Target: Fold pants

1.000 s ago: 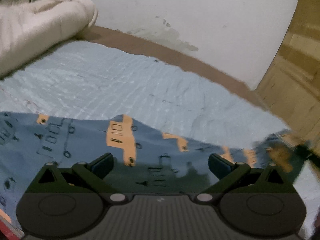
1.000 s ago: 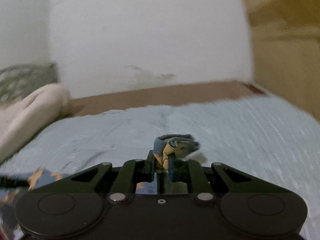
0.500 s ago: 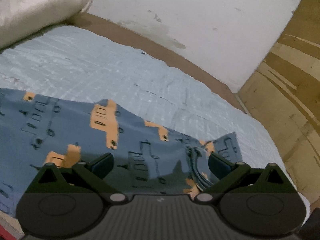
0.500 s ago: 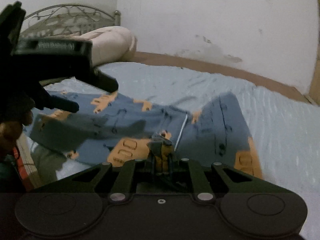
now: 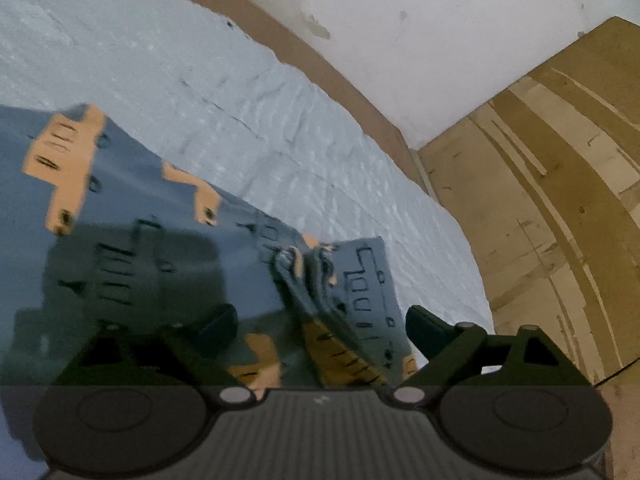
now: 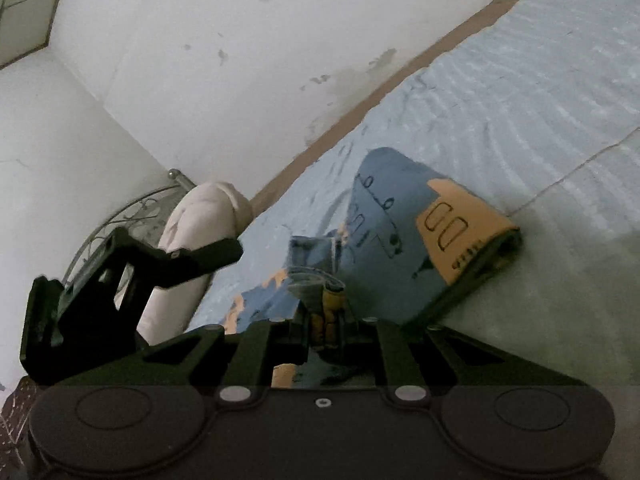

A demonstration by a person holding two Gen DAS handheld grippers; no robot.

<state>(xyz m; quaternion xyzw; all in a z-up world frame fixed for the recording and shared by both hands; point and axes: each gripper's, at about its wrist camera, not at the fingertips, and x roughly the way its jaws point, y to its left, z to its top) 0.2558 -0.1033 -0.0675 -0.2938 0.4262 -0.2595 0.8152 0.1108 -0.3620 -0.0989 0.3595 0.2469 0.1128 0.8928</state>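
Note:
The pants [image 5: 152,240] are blue with orange bus prints and lie on a light blue bed sheet [image 5: 280,128]. In the left wrist view my left gripper [image 5: 320,324] is open just above them, its jaws either side of a bunched seam ridge [image 5: 304,276]. In the right wrist view my right gripper [image 6: 322,312] is shut on a bunched fold of the pants [image 6: 316,284]. A doubled-over part of the pants [image 6: 420,232] lies on the sheet beyond it. The left gripper [image 6: 132,276] shows at the left of that view.
A rolled cream blanket [image 6: 196,240] and a metal bed frame [image 6: 120,216] lie at one end of the bed. A white wall [image 5: 400,20] and brown ledge [image 5: 320,68] run along the far side. A wooden panel [image 5: 540,200] stands at the right.
The right gripper has carried its pinched fold across, so part of the pants is now doubled over. The left gripper has moved right along the pants to the bunched seam, still open.

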